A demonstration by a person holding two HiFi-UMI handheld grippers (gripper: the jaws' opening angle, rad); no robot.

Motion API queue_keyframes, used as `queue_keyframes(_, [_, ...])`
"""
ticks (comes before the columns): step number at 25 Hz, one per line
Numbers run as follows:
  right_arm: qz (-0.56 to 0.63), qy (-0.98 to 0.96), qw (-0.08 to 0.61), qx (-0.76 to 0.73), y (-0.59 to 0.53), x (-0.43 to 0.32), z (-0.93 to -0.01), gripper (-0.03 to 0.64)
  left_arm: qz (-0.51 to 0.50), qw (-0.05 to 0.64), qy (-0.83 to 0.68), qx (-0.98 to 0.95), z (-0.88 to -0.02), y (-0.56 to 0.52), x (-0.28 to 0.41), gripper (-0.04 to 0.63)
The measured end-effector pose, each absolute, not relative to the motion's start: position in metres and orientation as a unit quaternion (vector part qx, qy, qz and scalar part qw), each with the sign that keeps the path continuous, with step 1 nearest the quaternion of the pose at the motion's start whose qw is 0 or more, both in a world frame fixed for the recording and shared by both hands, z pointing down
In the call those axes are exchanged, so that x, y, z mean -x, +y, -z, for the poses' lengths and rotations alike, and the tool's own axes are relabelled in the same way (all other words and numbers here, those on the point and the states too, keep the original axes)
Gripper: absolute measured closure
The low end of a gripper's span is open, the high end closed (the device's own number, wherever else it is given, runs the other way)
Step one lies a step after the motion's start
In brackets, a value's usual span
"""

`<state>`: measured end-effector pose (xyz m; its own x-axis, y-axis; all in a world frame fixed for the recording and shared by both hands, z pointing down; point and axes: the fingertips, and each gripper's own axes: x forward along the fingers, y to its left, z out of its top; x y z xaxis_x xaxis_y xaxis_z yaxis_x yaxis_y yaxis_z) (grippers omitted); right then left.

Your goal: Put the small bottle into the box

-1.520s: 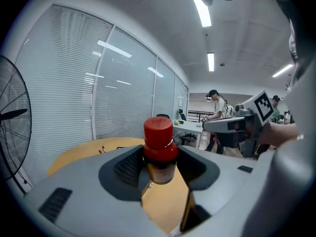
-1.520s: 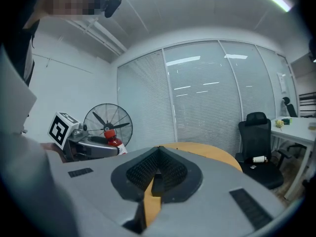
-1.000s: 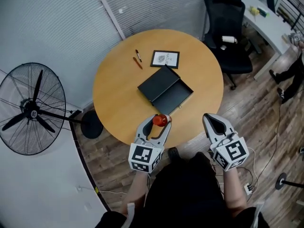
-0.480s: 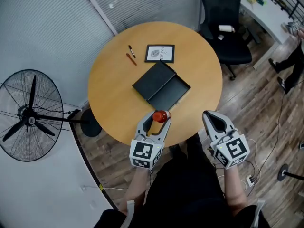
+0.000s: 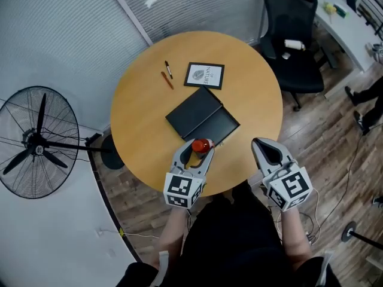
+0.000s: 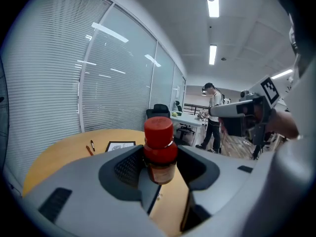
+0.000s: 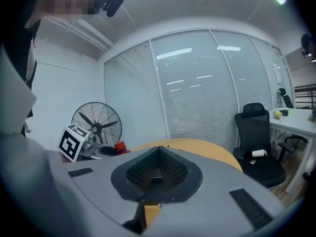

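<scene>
My left gripper [image 5: 198,148] is shut on a small bottle [image 5: 201,146] with a red cap, held upright above the near edge of the round wooden table [image 5: 143,118]. In the left gripper view the bottle [image 6: 159,149] stands clamped between the two grey jaws. The black box [image 5: 203,116] lies open in the middle of the table, its lid folded out to the left, just beyond the bottle. My right gripper [image 5: 269,153] hangs off the table's near right edge with its jaws closed together and nothing between them [image 7: 157,174].
Two pens [image 5: 167,74] and a framed card [image 5: 204,75] lie on the far side of the table. A standing fan [image 5: 37,141] is to the left and a black office chair [image 5: 293,37] to the right. A person [image 6: 214,115] stands in the far background.
The view has shifted slightly; the left gripper with the bottle stays close to the box's near edge. The right gripper has kept its place.
</scene>
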<state>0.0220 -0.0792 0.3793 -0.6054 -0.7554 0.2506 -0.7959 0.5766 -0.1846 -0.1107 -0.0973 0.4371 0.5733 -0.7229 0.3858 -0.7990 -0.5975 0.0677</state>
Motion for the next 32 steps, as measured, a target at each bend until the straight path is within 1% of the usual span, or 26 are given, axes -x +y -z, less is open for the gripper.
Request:
queue_keyframes(11, [-0.16, -0.898, 0.09, -0.401, -0.129, -0.046, -0.402, 0.607, -0.18, 0.149, -0.456, -0.859, -0.484, -0.142, 0.082, 0.39])
queue_keyframes(17, [-0.172, -0.904, 0.096, -0.378, -0.15, -0.052, -0.418, 0.607, -0.208, 0.129, -0.454, -0.857, -0.51, -0.159, 0.066, 0.391])
queue_keyframes(23, [-0.184, -0.907, 0.109, -0.362, -0.161, -0.055, -0.436, 0.607, -0.222, 0.145, -0.454, -0.851, -0.542, -0.171, 0.054, 0.391])
queue_keyframes(32, [-0.196, -0.909, 0.124, -0.347, -0.17, -0.058, -0.455, 0.607, -0.254, 0.148, -0.442, -0.847, -0.585, -0.187, 0.044, 0.391])
